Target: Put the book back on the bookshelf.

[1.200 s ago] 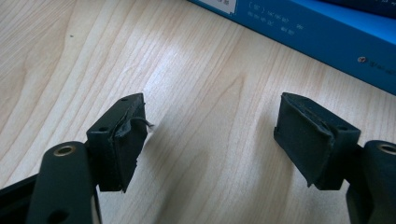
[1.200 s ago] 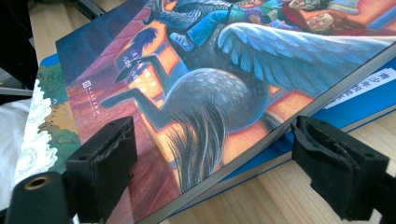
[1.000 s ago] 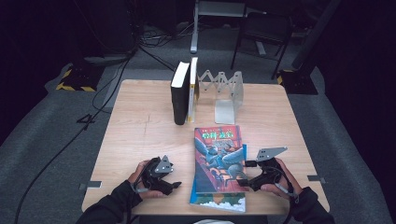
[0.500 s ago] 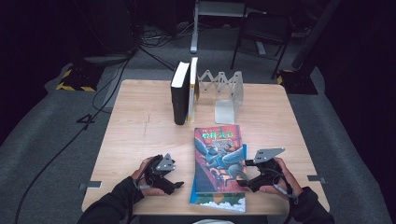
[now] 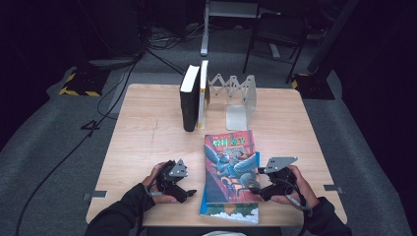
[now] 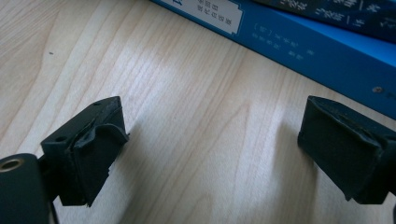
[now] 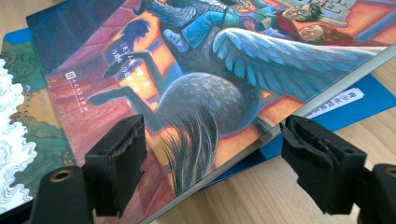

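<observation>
Your right gripper [image 5: 259, 191] is nearer: the top book [image 5: 231, 164] lies in the lower middle of the frame, long axis running up the frame, its right edge between your jaws, which have just been closing but haven't yet clamped. Your left gripper [image 5: 189, 194] rests released, just opened, beside the blue book [image 6: 299, 42]. The worktop [image 5: 147, 128] is bare at left.

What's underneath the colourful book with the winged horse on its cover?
A blue book lies flat under the colourful book, its near end and blue edges sticking out. The colourful book hides most of its cover, so nothing can be told about that part.
</observation>
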`<action>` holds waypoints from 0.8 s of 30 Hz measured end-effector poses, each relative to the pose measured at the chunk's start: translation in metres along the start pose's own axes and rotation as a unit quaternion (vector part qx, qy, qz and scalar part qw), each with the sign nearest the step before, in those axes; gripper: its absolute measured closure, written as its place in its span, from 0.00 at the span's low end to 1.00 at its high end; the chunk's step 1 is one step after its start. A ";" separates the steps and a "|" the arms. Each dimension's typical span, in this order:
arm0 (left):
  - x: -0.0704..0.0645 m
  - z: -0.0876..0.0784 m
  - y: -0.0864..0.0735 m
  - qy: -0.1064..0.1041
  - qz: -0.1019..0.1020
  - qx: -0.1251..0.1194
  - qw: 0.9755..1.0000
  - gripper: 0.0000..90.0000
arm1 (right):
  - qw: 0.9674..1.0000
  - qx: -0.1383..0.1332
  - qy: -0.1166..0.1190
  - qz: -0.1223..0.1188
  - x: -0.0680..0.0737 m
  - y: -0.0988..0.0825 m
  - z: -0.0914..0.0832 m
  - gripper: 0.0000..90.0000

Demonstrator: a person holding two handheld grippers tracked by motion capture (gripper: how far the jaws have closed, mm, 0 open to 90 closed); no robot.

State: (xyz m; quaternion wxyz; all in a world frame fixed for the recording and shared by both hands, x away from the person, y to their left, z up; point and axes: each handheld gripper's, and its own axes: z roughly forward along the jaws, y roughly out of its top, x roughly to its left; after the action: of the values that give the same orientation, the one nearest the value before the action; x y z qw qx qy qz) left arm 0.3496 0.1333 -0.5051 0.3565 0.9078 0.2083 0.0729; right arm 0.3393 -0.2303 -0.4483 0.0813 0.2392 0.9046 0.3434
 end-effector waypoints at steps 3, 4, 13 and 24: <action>0.000 0.000 0.000 -0.001 0.001 0.000 1.000 0.08 | 1.000 0.001 0.001 0.016 -0.001 0.000 0.001 0.25; 0.000 0.001 0.001 0.000 0.001 0.000 1.000 0.08 | 1.000 0.000 0.001 0.018 -0.001 -0.001 0.001 0.25; 0.003 0.005 0.006 -0.002 0.004 0.000 1.000 0.08 | 0.999 0.000 -0.028 -0.023 0.009 0.003 -0.001 0.25; 0.006 0.010 0.011 -0.005 0.007 0.001 1.000 0.08 | 1.000 -0.008 -0.029 -0.006 0.005 0.004 0.003 0.25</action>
State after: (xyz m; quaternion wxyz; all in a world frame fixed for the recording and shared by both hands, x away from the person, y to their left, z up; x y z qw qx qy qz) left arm 0.3618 0.1222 -0.5050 0.3565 0.9098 0.2004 0.0708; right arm 0.3375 -0.2236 -0.4472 0.1115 0.2431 0.9006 0.3427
